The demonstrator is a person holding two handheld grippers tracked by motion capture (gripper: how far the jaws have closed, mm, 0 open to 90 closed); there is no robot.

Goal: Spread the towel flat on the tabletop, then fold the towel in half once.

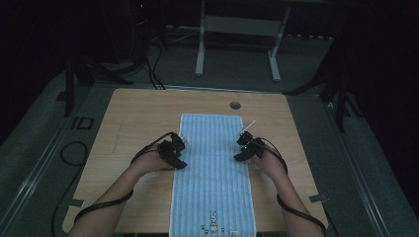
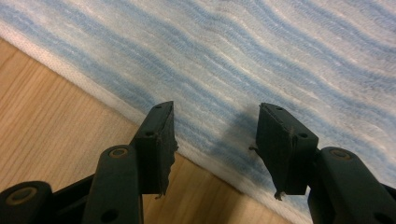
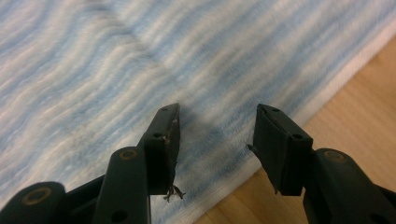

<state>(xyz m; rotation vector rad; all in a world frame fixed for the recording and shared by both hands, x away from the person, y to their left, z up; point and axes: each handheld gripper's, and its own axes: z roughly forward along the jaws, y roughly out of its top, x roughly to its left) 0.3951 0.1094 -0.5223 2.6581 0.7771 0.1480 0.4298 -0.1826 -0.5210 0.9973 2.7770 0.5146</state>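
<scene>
Wooden table [image 1: 133, 113]: 1 striped towel [image 1: 212, 168]; 2 grippers, left gripper [image 1: 179, 148], right gripper [image 1: 243, 145], jaws spread, empty.

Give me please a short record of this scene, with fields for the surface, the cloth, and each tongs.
surface: wooden table
cloth: blue striped towel, spread flat lengthwise, small rabbit print at its near end
left tongs: open, jaws over the towel's left edge, nothing between them
right tongs: open, jaws over the towel's right edge, nothing between them
contact: cannot tell whether the jaws touch the towel
hands: one behind each tongs, on both sides of the towel's middle
</scene>
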